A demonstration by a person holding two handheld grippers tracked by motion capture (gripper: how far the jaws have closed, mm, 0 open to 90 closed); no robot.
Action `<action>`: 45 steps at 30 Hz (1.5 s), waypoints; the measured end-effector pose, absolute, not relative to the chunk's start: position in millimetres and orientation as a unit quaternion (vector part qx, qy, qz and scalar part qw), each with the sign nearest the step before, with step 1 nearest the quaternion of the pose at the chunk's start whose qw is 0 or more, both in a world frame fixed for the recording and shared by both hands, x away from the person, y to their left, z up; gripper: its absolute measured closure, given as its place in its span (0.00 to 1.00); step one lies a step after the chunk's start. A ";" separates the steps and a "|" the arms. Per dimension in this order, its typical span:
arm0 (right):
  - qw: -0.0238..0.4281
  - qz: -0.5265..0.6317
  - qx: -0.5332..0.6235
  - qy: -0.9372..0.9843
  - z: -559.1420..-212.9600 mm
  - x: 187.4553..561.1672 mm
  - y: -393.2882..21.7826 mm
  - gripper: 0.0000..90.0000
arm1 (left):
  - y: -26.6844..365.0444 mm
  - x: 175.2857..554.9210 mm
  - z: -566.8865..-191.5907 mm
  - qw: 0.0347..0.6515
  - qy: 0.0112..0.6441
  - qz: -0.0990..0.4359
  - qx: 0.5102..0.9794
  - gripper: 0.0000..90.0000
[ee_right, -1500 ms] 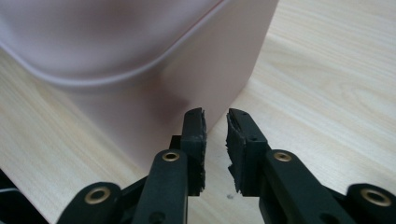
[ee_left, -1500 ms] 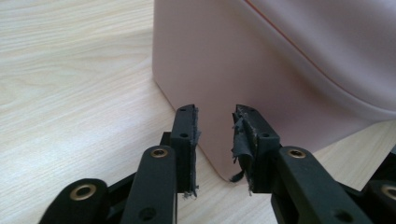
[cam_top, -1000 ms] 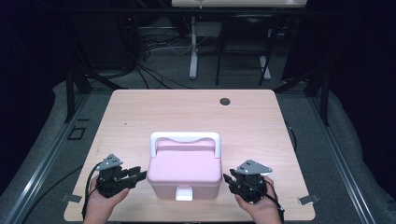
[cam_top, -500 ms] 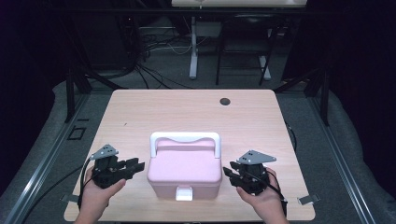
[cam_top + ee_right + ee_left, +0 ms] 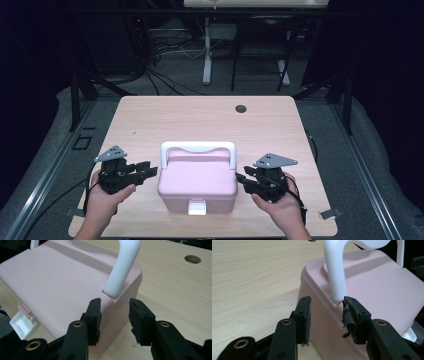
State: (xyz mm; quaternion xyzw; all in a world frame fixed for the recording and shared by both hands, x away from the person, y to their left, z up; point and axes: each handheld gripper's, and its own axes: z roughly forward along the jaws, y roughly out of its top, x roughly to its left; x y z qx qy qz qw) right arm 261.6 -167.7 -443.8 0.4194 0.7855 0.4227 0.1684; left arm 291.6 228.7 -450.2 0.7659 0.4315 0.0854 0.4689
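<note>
Pink box (image 5: 198,183) with white handle (image 5: 198,148) near the front edge of the wooden table (image 5: 200,120) — bare tabletop beyond and to both sides. Left gripper (image 5: 146,171) and right gripper (image 5: 241,181) level at the box's ends, just beside it — jaws just opening, parted, gripping nothing. White latch (image 5: 197,207) hanging at the front.
</note>
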 end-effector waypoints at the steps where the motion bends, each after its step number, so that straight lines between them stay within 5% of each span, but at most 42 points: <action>1: 0.167 0.424 0.420 0.785 -442.9 262.2 -167.1 0.67 | 227.0 292.6 -449.3 0.470 0.430 0.085 0.766 0.64; 25: 0.144 0.445 0.429 0.773 -444.9 291.6 -153.0 0.66 | 202.8 314.8 -452.1 0.476 0.424 0.069 0.767 0.63; 45: 0.176 0.446 0.417 0.772 -443.2 283.5 -150.2 0.79 | 201.7 304.2 -451.6 0.485 0.412 0.091 0.766 0.81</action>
